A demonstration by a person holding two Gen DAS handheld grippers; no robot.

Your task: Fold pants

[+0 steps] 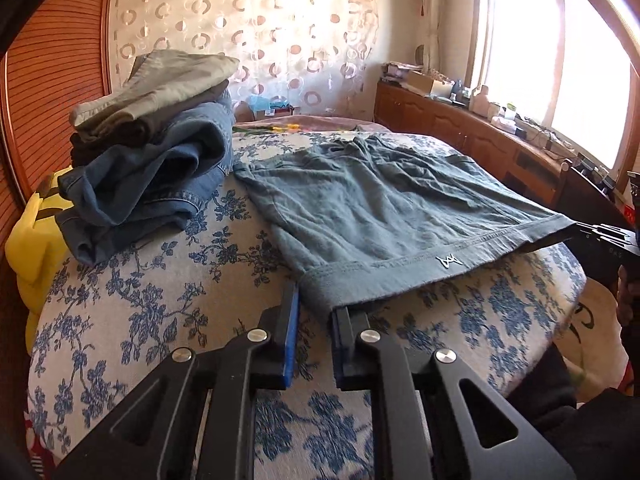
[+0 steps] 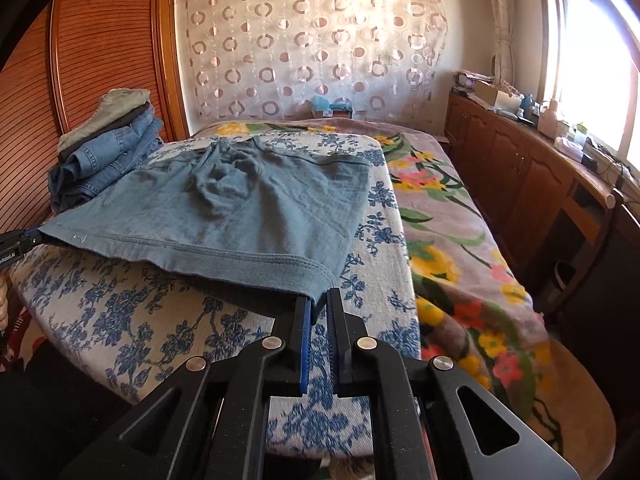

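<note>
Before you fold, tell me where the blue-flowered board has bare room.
Bare cloth lies along the near edge, bordered by the teal pants hem, the left tongs and the folded stack. A narrower strip runs right of the pants. The far-left corner is crowded.

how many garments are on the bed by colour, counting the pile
Teal-green linen shorts, spread flat, hem corners held by the left gripper and right gripper: 1
Blue denim jeans in the pile: 1 or 2, hard to separate
Dark brown folded garment: 1
Beige folded pants on top: 1
Total: at least 4
</note>
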